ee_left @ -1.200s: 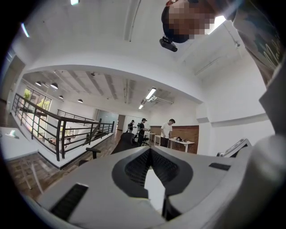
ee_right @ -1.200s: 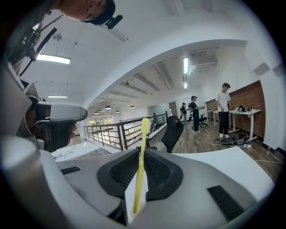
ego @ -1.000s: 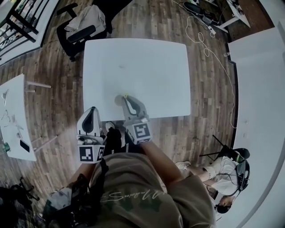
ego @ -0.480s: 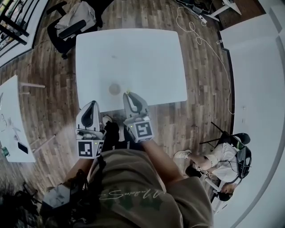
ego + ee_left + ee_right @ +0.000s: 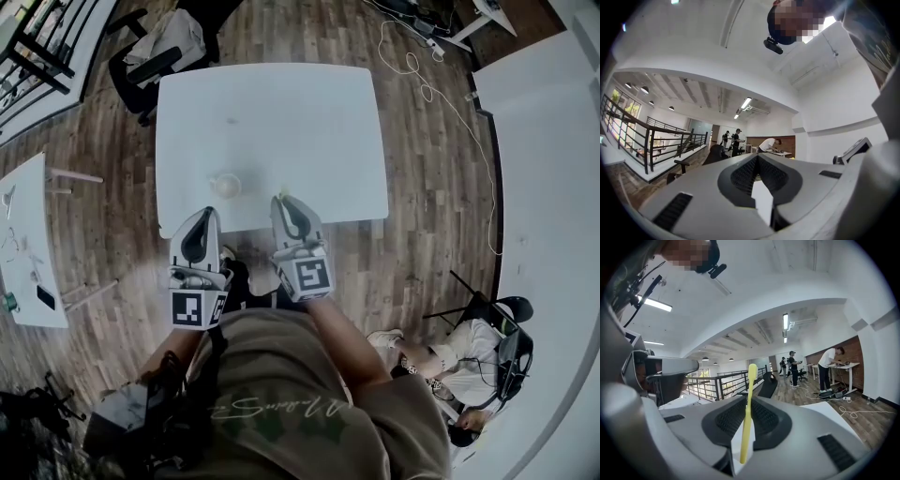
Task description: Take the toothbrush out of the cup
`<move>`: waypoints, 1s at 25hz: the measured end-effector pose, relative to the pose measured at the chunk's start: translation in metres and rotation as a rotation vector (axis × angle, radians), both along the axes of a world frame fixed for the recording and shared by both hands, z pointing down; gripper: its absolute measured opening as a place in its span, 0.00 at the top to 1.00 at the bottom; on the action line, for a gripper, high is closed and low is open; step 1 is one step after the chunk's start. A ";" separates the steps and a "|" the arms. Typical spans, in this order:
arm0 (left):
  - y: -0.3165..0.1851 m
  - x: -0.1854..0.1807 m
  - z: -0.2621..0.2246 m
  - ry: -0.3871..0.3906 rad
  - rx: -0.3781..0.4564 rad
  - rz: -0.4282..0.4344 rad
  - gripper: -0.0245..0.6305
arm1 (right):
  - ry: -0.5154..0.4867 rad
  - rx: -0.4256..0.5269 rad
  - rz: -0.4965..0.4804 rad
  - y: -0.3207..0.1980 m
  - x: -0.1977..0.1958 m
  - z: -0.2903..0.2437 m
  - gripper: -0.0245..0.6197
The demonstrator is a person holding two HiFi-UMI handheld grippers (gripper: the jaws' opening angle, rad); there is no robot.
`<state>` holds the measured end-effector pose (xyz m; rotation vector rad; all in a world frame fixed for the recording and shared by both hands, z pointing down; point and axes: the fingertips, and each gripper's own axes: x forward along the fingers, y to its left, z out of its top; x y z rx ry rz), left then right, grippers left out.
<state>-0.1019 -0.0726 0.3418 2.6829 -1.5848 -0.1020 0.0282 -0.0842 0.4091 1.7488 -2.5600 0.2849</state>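
one yellow toothbrush [image 5: 749,413] stood upright in the right claw [image 5: 289,204], clenched by its handle with the head up, its long axis across the claw's line. it was clear of the cup [image 5: 226,185], which sat near the front edge of the table [image 5: 309,122], just left of and ahead of that claw, and looked empty. the left claw [image 5: 202,217] was closed on nothing, off the table's near edge.

White table [image 5: 309,122] is seen from above, set on a wood plank floor [image 5: 431,187]. A pale cup [image 5: 225,185] is stood on it, near the front edge & left of centre, afaict upright.
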 end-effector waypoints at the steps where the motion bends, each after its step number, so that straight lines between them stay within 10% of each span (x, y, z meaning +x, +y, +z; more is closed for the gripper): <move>1: 0.003 0.013 -0.002 -0.002 0.003 -0.015 0.95 | -0.003 0.014 -0.008 0.001 0.014 0.000 0.91; 13: 0.026 0.161 -0.003 -0.009 0.017 -0.144 0.95 | -0.043 0.028 -0.147 0.007 0.148 -0.004 0.91; 25: 0.003 0.205 0.013 -0.022 0.050 -0.120 0.95 | -0.019 -0.043 -0.093 0.012 0.205 0.049 0.91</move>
